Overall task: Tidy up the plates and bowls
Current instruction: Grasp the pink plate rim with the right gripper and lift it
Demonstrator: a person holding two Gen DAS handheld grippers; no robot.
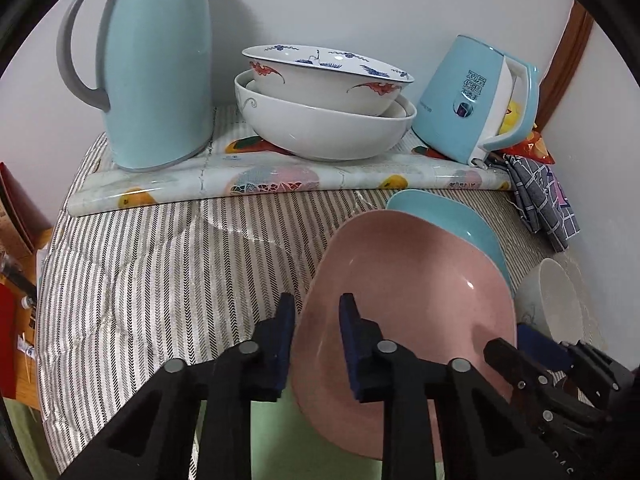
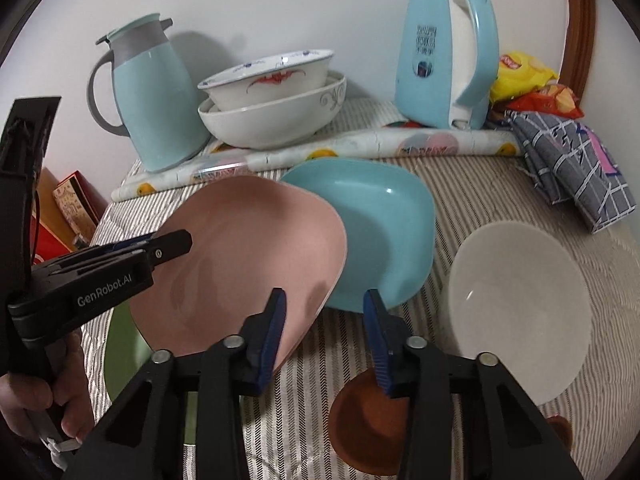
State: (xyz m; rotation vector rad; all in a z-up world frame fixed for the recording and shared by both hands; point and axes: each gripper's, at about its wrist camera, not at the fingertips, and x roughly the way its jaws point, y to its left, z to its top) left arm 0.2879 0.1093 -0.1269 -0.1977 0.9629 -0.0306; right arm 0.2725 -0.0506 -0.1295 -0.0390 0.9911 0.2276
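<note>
A pink plate (image 1: pixel 408 300) (image 2: pixel 248 256) lies tilted, its far edge over a blue plate (image 1: pixel 448 216) (image 2: pixel 384 232) and its near edge over a green plate (image 1: pixel 280 420) (image 2: pixel 120 340). My left gripper (image 1: pixel 317 316) (image 2: pixel 182 242) is shut on the pink plate's left rim. My right gripper (image 2: pixel 325 308) (image 1: pixel 536 354) stands open at that plate's right rim, one finger over the pink surface, the other above the striped cloth. A white bowl (image 2: pixel 516 308) (image 1: pixel 552 300) sits to the right. Under the right gripper sits a small brown bowl (image 2: pixel 368 420).
At the back stand a blue thermos jug (image 1: pixel 156 72), two stacked white bowls (image 1: pixel 324 100) and a blue kettle (image 1: pixel 472 100) on a rolled fruit-print oilcloth (image 1: pixel 280 184). A checked cloth (image 2: pixel 576 168) and snack packets (image 2: pixel 524 76) lie at the right. Boxes (image 2: pixel 72 208) stand at the left.
</note>
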